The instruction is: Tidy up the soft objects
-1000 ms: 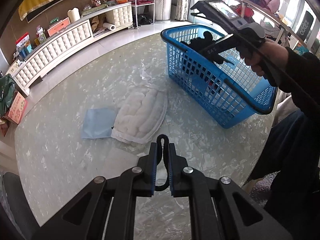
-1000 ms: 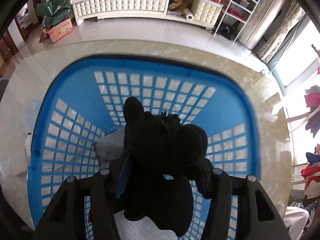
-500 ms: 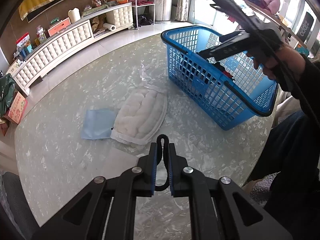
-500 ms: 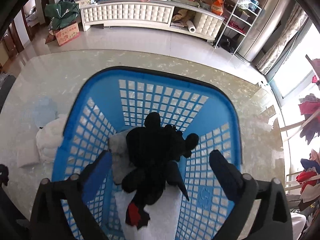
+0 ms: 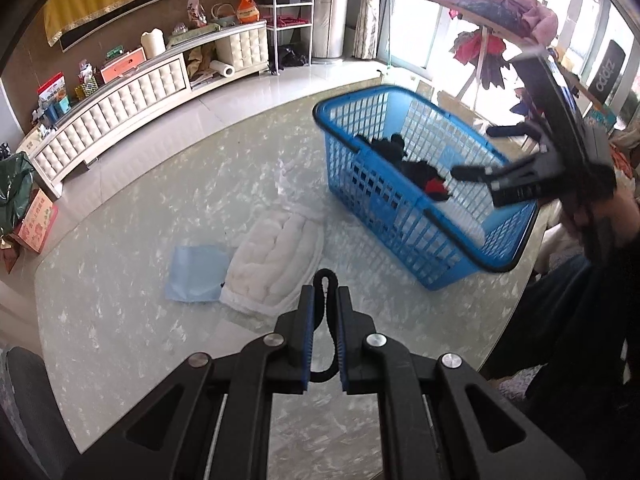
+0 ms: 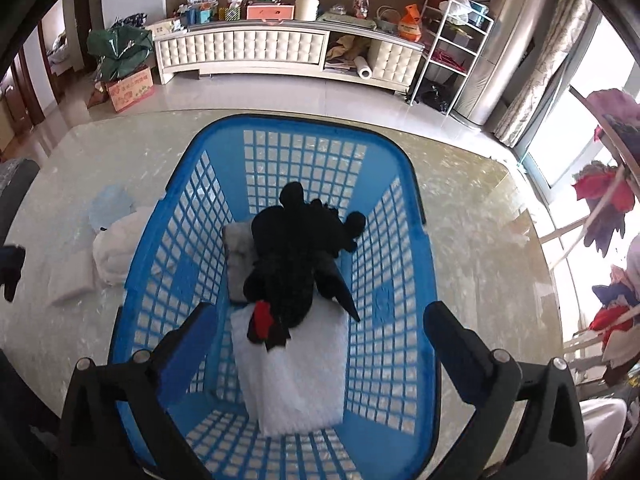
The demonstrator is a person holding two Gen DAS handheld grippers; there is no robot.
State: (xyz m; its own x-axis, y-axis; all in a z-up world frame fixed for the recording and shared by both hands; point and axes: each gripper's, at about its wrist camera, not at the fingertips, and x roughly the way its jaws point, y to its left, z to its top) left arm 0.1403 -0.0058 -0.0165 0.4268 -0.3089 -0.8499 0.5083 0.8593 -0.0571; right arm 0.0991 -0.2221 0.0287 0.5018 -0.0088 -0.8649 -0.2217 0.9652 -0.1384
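Observation:
The black plush toy (image 6: 296,256) with a red patch lies in the blue basket (image 6: 416,184), on a white fluffy towel (image 6: 296,376) and a grey cloth (image 6: 238,248). Above the basket's near end my right gripper (image 6: 320,312) hangs wide open, nothing between its fingers. The left wrist view shows that gripper (image 5: 476,152) over the basket (image 5: 344,132) and the plush (image 5: 400,156). My left gripper (image 5: 325,292) is shut above the table, with a black cord loop poking up between its pads. Just beyond it lie a white quilted pad (image 5: 276,264) and a light blue cloth (image 5: 196,276).
The basket stands near the right edge of the marble table (image 5: 160,208). A person's dark sleeve (image 5: 592,320) fills the right side. A chair back (image 5: 24,380) is at the lower left. Beyond are a white cabinet (image 5: 132,104) and a clothes rack (image 5: 496,20).
My right gripper opened and let go of the black plush, which dropped into the basket, then the gripper drew up and back. The left gripper rose slightly and stayed shut.

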